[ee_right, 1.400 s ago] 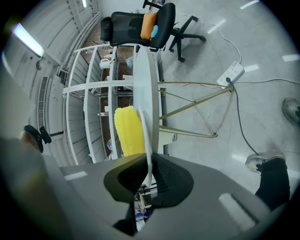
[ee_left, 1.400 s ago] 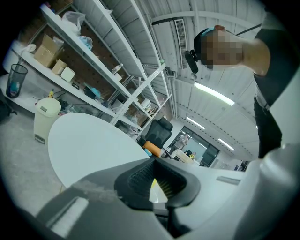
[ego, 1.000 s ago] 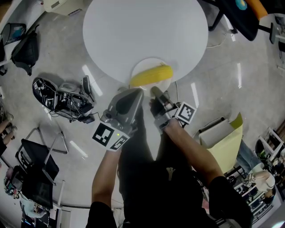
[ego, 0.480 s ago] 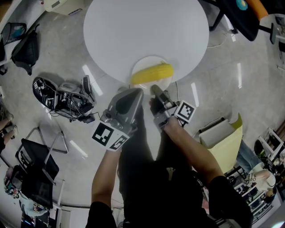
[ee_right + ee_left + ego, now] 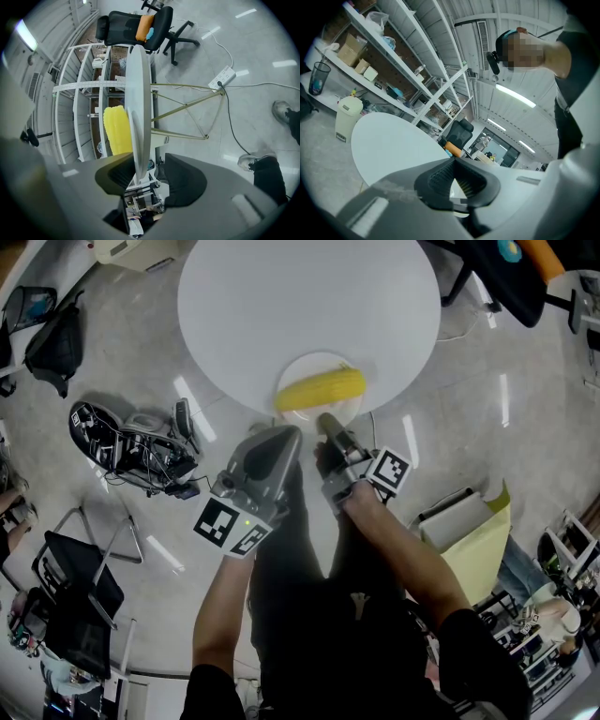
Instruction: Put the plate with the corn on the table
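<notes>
Round white table [image 5: 300, 306], top bare except for the plate [image 5: 314, 367], which sits flat at the near edge, slightly right of centre. The corn [image 5: 321, 390], one yellow cob, lies crosswise on the plate. Right gripper [image 5: 328, 423] is at the plate's near rim. In its own view the plate rim and the table edge run edge-on between the jaws, close to one pad and clear of the other. These jaws have just been opening and stand moderately wide, pressing on nothing. Left gripper [image 5: 286, 435] is just left of the right one, off the near table edge and short of the plate. Its pad tips appear to meet, with nothing between them, though the angle is poor. The floor [image 5: 122, 362] is glossy grey concrete with streaks of ceiling-light reflection. Thin tan struts [image 5: 187, 112] brace the table from below. Left of the table lie a black bag [image 5: 56, 338] and a tangle of cables and gear [image 5: 131, 446]. On the right, near the person, lies a yellow folder [image 5: 478, 549]. At far right stands a black office chair [image 5: 502, 273] with an orange cushion, and a white power strip [image 5: 223, 77] lies on the floor. White metal shelving [image 5: 393, 61] with boxes lines the far wall, a cream bin [image 5: 347, 117] at its foot.
</notes>
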A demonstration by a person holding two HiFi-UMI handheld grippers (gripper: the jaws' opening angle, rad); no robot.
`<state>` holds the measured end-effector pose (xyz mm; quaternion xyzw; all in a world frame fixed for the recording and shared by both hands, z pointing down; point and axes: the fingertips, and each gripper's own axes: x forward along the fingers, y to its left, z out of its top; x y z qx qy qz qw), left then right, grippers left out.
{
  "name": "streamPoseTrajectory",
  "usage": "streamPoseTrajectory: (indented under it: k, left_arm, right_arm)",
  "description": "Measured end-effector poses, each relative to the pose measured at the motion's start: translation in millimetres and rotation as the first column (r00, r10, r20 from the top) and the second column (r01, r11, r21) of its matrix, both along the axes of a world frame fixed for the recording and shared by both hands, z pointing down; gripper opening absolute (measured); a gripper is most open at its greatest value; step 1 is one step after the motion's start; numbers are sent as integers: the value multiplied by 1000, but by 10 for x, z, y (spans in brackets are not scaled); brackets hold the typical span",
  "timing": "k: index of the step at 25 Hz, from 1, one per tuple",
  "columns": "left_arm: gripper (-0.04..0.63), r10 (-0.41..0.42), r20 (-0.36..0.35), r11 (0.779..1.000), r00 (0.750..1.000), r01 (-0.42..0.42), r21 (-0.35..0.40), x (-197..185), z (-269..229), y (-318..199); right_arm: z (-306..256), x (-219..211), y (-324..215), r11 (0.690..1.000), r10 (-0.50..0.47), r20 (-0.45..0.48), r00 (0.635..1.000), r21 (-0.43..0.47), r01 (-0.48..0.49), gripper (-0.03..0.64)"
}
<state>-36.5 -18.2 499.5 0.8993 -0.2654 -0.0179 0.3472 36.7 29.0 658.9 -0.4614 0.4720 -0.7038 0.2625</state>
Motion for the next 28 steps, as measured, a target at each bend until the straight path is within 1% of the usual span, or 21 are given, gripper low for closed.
streamPoseTrajectory:
  k: [7, 12, 17, 20, 22, 24, 26, 28]
  left_arm:
    - [3, -3, -1, 1000, 1000, 3, 4, -9, -52, 18]
    - [3, -2, -1, 1000, 1000, 2, 6, -25, -47, 16]
    - [3, -4, -2, 1000, 1000, 4, 5, -59, -41, 36]
    - [3, -4, -3, 1000, 1000, 4, 5, -60, -41, 40]
    - [3, -5, -4, 1000, 1000, 5, 7, -40, -49, 37]
    - [3, -5, -4, 1000, 1000, 5, 8, -24, -51, 36]
    - [3, -6, -6, 1000, 1000, 6, 7, -20, -55, 35]
    - [3, -6, -7, 1000, 1000, 6, 7, -18, -68, 39]
  right_arm:
    - [-34, 9, 1, 1000, 1, -2, 1000, -13, -1, 206]
    - [-14, 11, 1, 999, -25, -37, 999, -38, 24, 222]
    - [2, 24, 28, 994, -87, -142, 986, -82, 76, 242]
    - [-19, 12, 7, 990, -117, -186, 976, -96, 100, 273]
    - [-42, 30, -18, 988, -141, -227, 964, -89, 123, 291]
    - [-68, 46, -54, 986, -166, -277, 947, -71, 153, 296]
    - [-80, 68, -65, 983, -184, -320, 929, -74, 169, 295]
    - [-90, 105, -62, 982, -190, -344, 920, -82, 172, 295]
